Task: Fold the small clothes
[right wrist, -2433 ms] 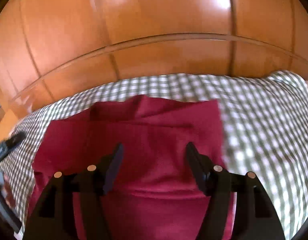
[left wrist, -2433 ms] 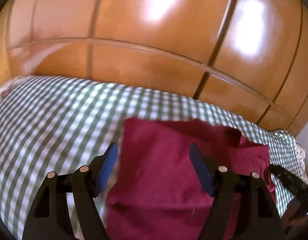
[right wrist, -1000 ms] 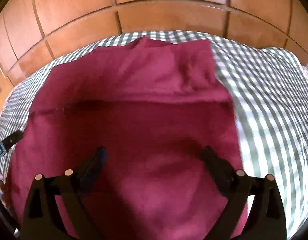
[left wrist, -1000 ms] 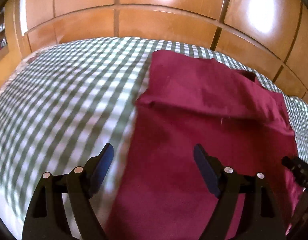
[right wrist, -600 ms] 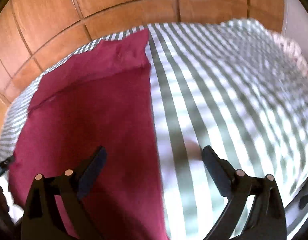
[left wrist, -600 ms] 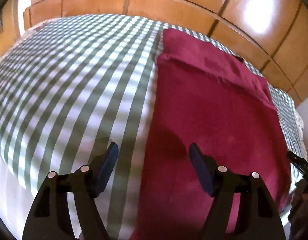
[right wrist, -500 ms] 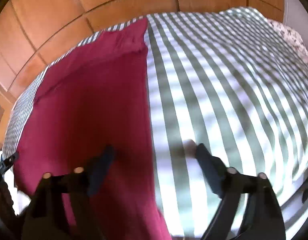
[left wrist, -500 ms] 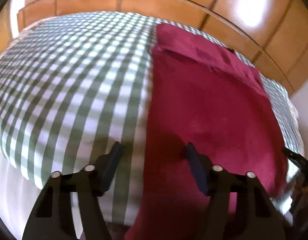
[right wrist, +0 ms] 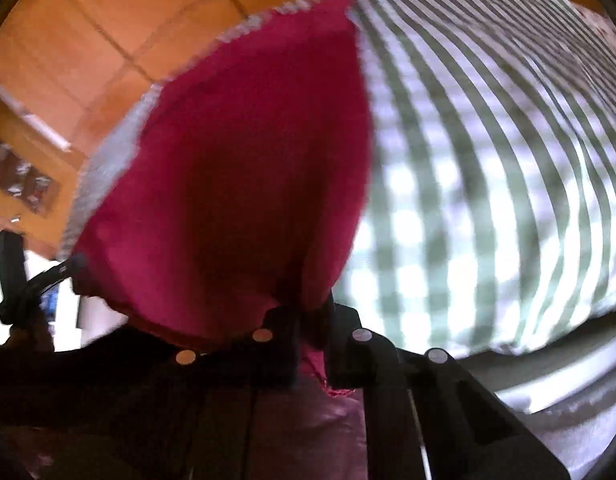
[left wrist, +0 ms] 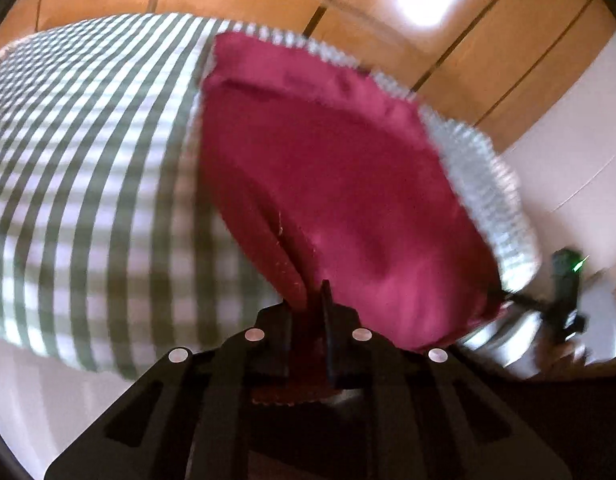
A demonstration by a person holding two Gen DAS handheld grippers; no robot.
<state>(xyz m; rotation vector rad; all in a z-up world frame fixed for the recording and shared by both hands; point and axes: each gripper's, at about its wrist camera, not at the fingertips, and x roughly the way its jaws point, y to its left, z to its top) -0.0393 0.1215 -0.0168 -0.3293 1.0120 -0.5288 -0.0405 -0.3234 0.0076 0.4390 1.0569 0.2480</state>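
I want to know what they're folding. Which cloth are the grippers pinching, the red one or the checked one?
The plain dark red cloth. Both grippers, left and right, are shut on its near edge. The green-and-white checked cloth just lies underneath.

The dark red garment lies spread on the green-and-white checked bed cover, its far part folded over into a band that runs across its width near the wooden panelling. The cloth is plain, with no print showing. Its near edge is lifted off the cover at both near corners: one corner is bunched into creases and pinched between the closed fingers of the left gripper, a scrap of hem poking out behind them. In the right wrist view, the dark red garment has its other near corner gathered and pinched likewise in the right gripper.
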